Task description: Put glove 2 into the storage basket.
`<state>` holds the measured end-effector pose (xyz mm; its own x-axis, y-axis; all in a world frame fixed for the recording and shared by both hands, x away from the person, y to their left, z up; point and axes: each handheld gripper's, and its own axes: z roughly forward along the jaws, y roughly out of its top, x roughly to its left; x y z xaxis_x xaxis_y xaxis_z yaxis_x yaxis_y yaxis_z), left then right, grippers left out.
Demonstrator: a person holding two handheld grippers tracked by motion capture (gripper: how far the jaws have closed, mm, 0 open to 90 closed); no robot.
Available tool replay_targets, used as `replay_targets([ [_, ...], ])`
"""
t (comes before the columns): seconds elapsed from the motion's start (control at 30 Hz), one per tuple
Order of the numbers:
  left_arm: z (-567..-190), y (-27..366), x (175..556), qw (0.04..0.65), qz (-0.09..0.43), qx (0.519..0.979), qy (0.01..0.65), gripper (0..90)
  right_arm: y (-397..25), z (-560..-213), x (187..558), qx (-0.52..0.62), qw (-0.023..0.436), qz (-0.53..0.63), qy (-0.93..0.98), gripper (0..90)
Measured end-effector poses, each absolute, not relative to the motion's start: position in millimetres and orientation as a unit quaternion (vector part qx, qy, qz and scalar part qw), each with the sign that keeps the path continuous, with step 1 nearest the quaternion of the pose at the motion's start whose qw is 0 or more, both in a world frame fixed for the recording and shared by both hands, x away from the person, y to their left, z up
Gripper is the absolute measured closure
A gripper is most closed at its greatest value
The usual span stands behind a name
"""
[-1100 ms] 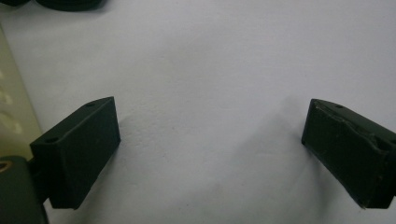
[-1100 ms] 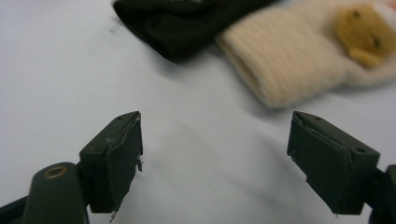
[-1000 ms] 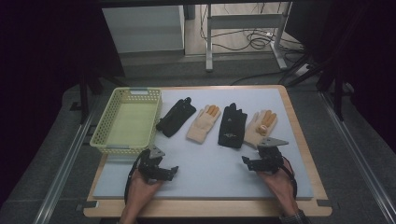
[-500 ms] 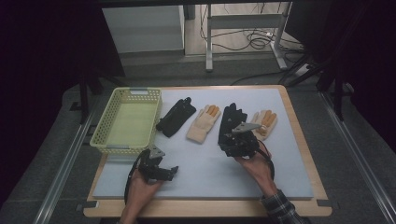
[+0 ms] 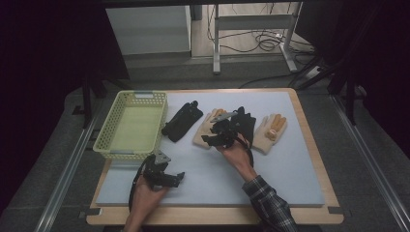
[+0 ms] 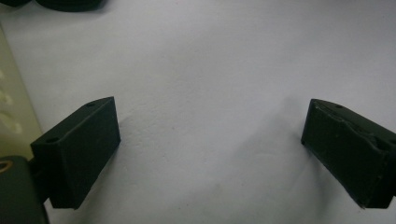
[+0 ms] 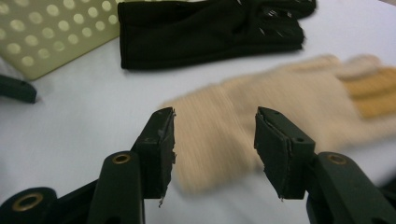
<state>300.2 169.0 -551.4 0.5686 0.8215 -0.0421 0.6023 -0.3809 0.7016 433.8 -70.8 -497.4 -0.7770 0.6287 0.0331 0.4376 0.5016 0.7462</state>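
Four gloves lie in a row on the pale mat: a black glove [image 5: 183, 121], a beige glove [image 5: 207, 126] with orange fingertips, another black glove [image 5: 245, 123] and a second beige glove [image 5: 270, 133]. My right gripper [image 5: 210, 140] is open just above the cuff of the left beige glove [image 7: 280, 102], with a jaw on each side of the cuff end and nothing held. Beyond it lies the leftmost black glove [image 7: 210, 28]. My left gripper [image 5: 176, 176] rests open near the front left of the mat. Its jaws stand wide apart over bare mat [image 6: 210, 140].
A yellow-green perforated basket [image 5: 109, 145] stands at the mat's left [image 7: 51, 32], and its wall edges the left gripper view [image 6: 14, 116]. The mat [image 5: 290, 183] lies on a wooden board. Metal rails run along both sides, with cables and a stand behind the table.
My right gripper has travelled from the front right of the mat leftward and away from the person to the left beige glove's cuff. The left gripper has stayed put.
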Motion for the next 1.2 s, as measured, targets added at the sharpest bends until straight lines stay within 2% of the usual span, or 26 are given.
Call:
replay_targets([
  [0.17, -551.4, 169.0, 300.2, 0.345, 0.158, 0.816, 0.437, 4.7, -45.7, -503.7, 451.1, 0.307, 0.120, 0.385, 0.862, 47.3],
  [0.27, -551.4, 168.9, 300.2, 0.345, 0.159, 0.815, 0.437, 4.7, -32.0, -509.2, 465.0, 0.309, 0.116, 0.387, 0.861, 51.9],
  [0.43, -551.4, 168.8, 300.1, 0.346, 0.157, 0.814, 0.438, 4.6, -18.7, -513.1, 477.4, 0.312, 0.116, 0.386, 0.860, 52.7],
  [0.5, -551.3, 169.1, 300.3, 0.345, 0.158, 0.816, 0.437, 4.6, -12.4, -516.0, 482.5, 0.312, 0.116, 0.385, 0.861, 50.9],
  [0.6, -551.3, 168.9, 300.1, 0.346, 0.156, 0.815, 0.438, 4.6, 2.5, -521.0, 493.1, 0.317, 0.130, 0.377, 0.861, 41.3],
  [0.77, -551.4, 168.9, 300.2, 0.347, 0.157, 0.815, 0.438, 4.6, 12.4, -522.7, 504.8, 0.323, 0.157, 0.366, 0.859, 32.6],
  [0.9, -551.4, 169.0, 300.3, 0.346, 0.157, 0.815, 0.438, 4.6, 17.8, -527.9, 517.2, 0.328, 0.162, 0.344, 0.865, 33.2],
  [0.97, -551.4, 169.0, 300.3, 0.346, 0.157, 0.815, 0.437, 4.6, 21.5, -532.0, 520.2, 0.320, 0.170, 0.329, 0.872, 41.3],
  [1.07, -551.4, 169.0, 300.3, 0.346, 0.158, 0.815, 0.437, 4.6, 22.1, -530.9, 519.2, 0.316, 0.156, 0.335, 0.874, 72.0],
  [1.13, -551.4, 169.0, 300.3, 0.346, 0.158, 0.815, 0.437, 4.6, 26.1, -530.5, 514.2, 0.311, 0.174, 0.324, 0.876, 85.9],
  [1.2, -551.4, 169.0, 300.3, 0.346, 0.158, 0.815, 0.437, 4.6, 26.3, -530.0, 512.9, 0.312, 0.177, 0.324, 0.876, 87.1],
])
